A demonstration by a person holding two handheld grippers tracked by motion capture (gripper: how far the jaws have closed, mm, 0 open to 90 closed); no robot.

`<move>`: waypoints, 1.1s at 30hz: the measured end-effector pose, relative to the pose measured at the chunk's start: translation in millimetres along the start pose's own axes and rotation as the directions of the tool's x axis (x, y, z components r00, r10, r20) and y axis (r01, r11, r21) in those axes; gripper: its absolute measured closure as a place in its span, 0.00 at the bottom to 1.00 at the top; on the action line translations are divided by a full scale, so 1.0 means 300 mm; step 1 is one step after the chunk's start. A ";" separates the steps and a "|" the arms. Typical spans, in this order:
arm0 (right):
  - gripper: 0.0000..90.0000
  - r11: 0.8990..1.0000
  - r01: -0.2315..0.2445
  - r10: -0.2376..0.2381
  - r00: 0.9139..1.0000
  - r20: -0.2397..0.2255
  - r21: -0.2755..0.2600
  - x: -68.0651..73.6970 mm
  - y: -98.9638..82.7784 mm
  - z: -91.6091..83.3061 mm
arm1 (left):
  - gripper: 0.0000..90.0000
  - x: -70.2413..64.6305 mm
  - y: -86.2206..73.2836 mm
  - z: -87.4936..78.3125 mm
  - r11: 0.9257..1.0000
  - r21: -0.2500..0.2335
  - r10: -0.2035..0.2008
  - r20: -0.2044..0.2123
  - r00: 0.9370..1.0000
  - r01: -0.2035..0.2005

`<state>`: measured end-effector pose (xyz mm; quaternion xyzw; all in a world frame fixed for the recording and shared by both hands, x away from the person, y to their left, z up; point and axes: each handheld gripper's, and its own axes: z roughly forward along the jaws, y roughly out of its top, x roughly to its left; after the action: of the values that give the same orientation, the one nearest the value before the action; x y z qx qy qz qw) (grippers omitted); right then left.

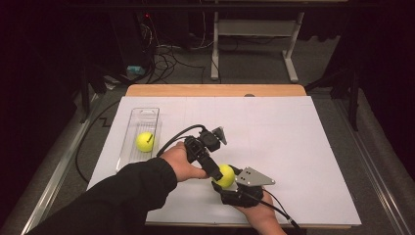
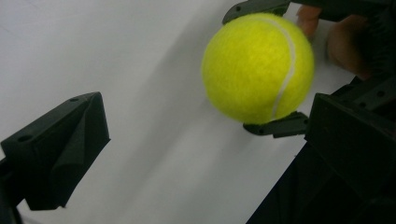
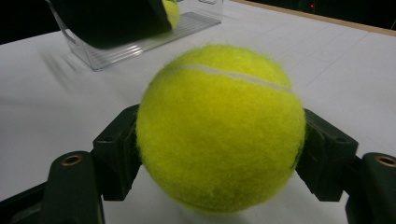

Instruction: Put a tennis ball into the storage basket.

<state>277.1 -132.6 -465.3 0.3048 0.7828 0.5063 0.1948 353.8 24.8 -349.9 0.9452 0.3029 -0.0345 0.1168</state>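
My right gripper (image 1: 227, 179) is shut on a yellow tennis ball (image 1: 224, 173) near the table's front edge. In the right gripper view the ball (image 3: 219, 126) sits squeezed between both black pads (image 3: 116, 149), a little above the white surface. My left gripper (image 1: 215, 172) reaches in from the left, its jaws open and close beside that ball. In the left gripper view the ball (image 2: 257, 67) hangs ahead, nearer the right-hand jaw, with the left gripper (image 2: 205, 116) touching nothing. A second tennis ball (image 1: 145, 141) lies in a clear plastic tray (image 1: 147, 113) at the left.
A white sheet (image 1: 293, 147) covers the table, with a wooden edge (image 1: 215, 90) at the back. The clear tray (image 3: 140, 42) stands beyond the held ball in the right gripper view, partly behind a dark blurred shape (image 3: 107, 18). Cables trail from both grippers.
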 end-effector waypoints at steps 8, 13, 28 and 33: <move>0.30 1.000 0.003 -0.003 1.000 -0.004 -0.004 0.009 0.006 -0.001 | 0.01 -0.013 0.021 0.056 1.000 0.023 0.001 0.033 0.999 -0.002; 0.30 1.000 0.002 -0.002 1.000 -0.008 -0.012 0.010 0.007 0.001 | 0.01 -0.018 0.030 0.085 0.999 0.040 -0.002 0.052 0.999 0.000; 0.29 1.000 -0.007 0.006 1.000 -0.004 -0.011 0.010 0.008 0.003 | 0.21 -0.020 0.038 0.110 0.999 0.045 -0.009 0.117 0.993 0.004; 0.29 1.000 -0.009 0.009 1.000 0.000 -0.010 0.010 0.006 0.006 | 0.28 -0.023 0.039 0.110 0.999 0.047 -0.008 0.124 0.992 0.002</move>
<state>276.5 -128.8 -464.2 0.3075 0.7789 0.5110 0.1940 355.1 3.7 -378.7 0.9430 0.2966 -0.1005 0.1130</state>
